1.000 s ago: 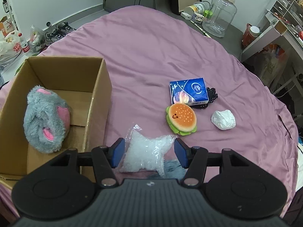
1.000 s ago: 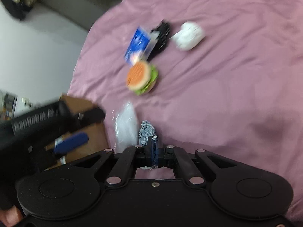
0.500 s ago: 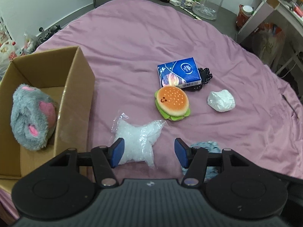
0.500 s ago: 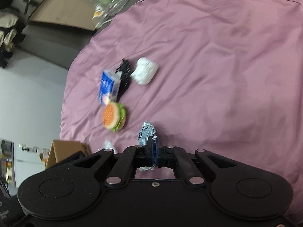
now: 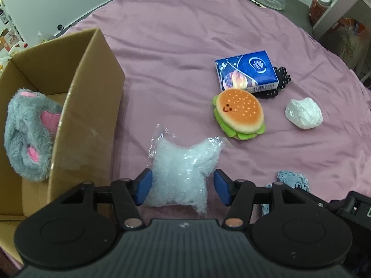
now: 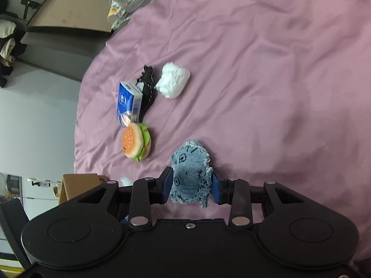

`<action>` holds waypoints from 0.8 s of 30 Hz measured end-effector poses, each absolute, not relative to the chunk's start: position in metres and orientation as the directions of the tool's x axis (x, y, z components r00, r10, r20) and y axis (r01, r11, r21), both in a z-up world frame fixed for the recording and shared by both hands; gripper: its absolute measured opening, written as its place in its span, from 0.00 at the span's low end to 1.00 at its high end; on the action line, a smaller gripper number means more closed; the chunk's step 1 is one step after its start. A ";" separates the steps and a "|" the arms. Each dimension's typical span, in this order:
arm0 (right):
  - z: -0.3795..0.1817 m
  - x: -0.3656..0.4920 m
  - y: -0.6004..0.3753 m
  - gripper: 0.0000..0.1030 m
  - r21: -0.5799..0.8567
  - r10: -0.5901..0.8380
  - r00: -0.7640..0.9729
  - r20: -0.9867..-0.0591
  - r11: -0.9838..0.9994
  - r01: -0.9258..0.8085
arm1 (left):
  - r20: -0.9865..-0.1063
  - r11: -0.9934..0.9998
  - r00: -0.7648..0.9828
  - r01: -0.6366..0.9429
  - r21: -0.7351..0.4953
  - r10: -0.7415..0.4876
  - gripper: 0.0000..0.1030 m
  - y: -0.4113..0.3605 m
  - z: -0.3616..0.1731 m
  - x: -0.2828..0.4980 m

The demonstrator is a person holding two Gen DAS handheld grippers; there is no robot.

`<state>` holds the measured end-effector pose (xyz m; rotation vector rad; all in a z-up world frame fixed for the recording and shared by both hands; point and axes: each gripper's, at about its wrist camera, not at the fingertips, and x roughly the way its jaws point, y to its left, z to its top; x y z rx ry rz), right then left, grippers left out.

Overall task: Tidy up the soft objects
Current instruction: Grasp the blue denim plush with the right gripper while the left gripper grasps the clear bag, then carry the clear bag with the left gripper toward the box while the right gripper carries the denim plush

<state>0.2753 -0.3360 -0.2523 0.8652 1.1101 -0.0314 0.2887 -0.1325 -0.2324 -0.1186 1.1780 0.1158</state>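
On the bed [image 5: 185, 46], the box [image 5: 92, 106] stands left; plush toy [image 5: 27, 134] inside; burger [image 5: 238, 113] before the tissue pack [image 5: 245, 71].

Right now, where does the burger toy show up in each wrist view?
Left wrist: the burger toy lies right of centre on the purple sheet, just below the blue tissue pack.
Right wrist: the burger toy lies left of centre, on its side in the picture, just below the blue tissue pack.
Shared landmark: the white crumpled wad.
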 end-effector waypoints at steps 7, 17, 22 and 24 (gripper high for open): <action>-0.257 0.284 -0.326 0.45 0.568 0.378 0.460 -0.803 0.721 0.398 | -0.917 0.986 0.398 -0.160 -0.049 0.019 0.46 -0.130 -0.234 0.287; -0.246 0.274 -0.328 0.19 0.546 0.336 0.492 -0.803 0.745 0.382 | -0.900 0.983 0.432 -0.130 -0.131 -0.063 0.35 -0.132 -0.208 0.269; -0.234 0.260 -0.336 0.19 0.555 0.313 0.528 -0.789 0.733 0.394 | -0.886 0.982 0.454 -0.107 -0.155 -0.091 0.35 -0.132 -0.190 0.258; -0.227 0.255 -0.336 0.19 0.559 0.309 0.543 -0.781 0.733 0.388 | -0.881 0.982 0.462 -0.098 -0.162 -0.100 0.35 -0.130 -0.184 0.254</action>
